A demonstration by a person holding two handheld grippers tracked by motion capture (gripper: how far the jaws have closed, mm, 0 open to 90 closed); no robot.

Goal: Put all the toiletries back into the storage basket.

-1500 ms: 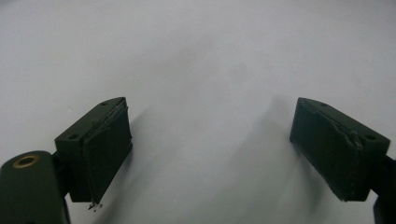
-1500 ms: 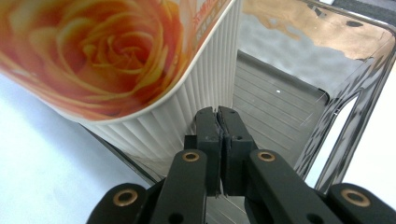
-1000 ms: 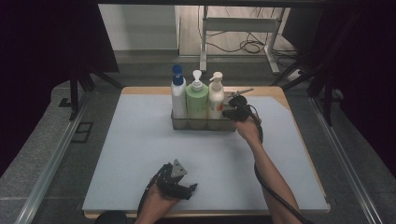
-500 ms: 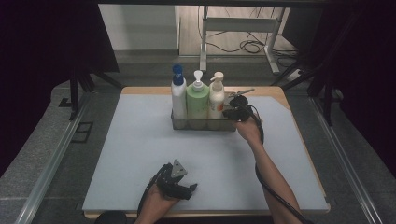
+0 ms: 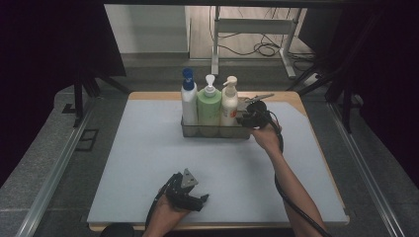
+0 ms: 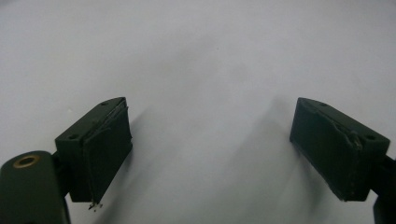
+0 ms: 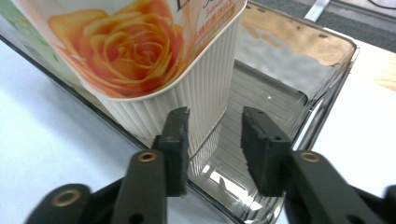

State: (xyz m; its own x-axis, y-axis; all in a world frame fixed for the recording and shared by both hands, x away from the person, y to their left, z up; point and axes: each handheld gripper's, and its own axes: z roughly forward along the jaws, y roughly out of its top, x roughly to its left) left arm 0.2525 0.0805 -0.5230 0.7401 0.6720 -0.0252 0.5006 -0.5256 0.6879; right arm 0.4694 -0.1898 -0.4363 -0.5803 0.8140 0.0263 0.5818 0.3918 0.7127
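Observation:
A clear tray (image 5: 215,132) at the back of the mat holds three pump bottles in a row: white with a blue cap (image 5: 188,106), green (image 5: 209,106) and cream (image 5: 229,106). My right gripper (image 5: 244,120) is at the tray's right end. In the right gripper view its jaws (image 7: 215,126) stand apart across the tray's near wall (image 7: 205,186), one jaw outside, the other over the empty tray floor (image 7: 275,88), close to the cream rose-printed bottle (image 7: 140,56). My left gripper (image 5: 200,201) rests low near the mat's front edge, wide open (image 6: 210,135) with nothing between its fingers.
The pale mat (image 5: 148,163) covers a wooden table (image 5: 291,96). Dark metal frame rails (image 5: 59,163) run along both sides. A desk frame and cables (image 5: 262,47) stand on the floor beyond the table.

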